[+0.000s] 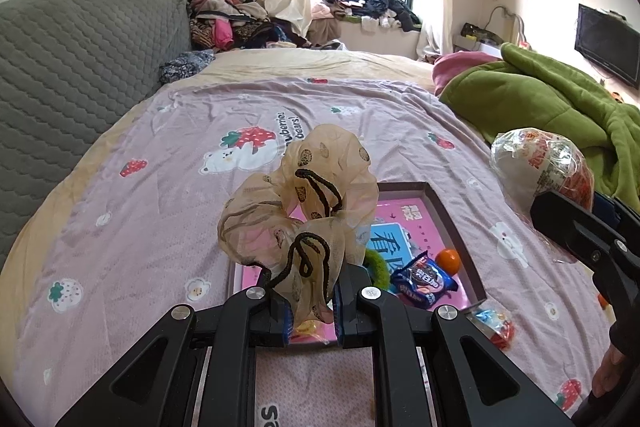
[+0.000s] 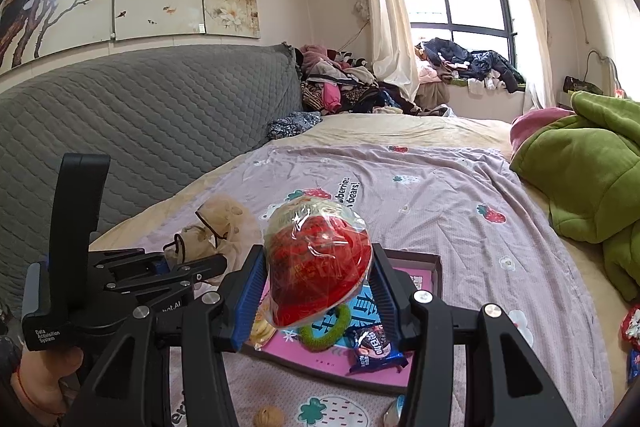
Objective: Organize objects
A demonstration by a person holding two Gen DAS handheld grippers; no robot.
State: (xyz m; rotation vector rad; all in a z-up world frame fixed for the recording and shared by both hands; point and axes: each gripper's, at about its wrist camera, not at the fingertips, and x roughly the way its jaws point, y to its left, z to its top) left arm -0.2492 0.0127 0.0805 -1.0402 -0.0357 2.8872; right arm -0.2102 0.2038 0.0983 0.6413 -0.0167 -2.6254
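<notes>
- Jaws of the left gripper (image 1: 310,301) are clenched on a beige mesh scrunchie (image 1: 304,203) with black cord loops; the scrunchie is held up above the near left part of the tray (image 1: 452,223).
- Jaws of the right gripper (image 2: 316,291) are clamped on a plastic-wrapped red and white packet (image 2: 318,263), which is held above the tray's left half.
- A shallow dark-rimmed tray with a pink printed floor is seen lying on the pale purple strawberry-print bedsheet (image 1: 160,211).
- Inside the tray, a green fuzzy hair ring (image 2: 326,327), a blue biscuit packet (image 1: 424,281) and a small orange fruit (image 1: 448,261) are seen.
- 1 walnut (image 2: 269,417) is seen on the sheet in front of the tray.
- A green blanket (image 1: 560,107) is heaped on the bed's right side.
</notes>
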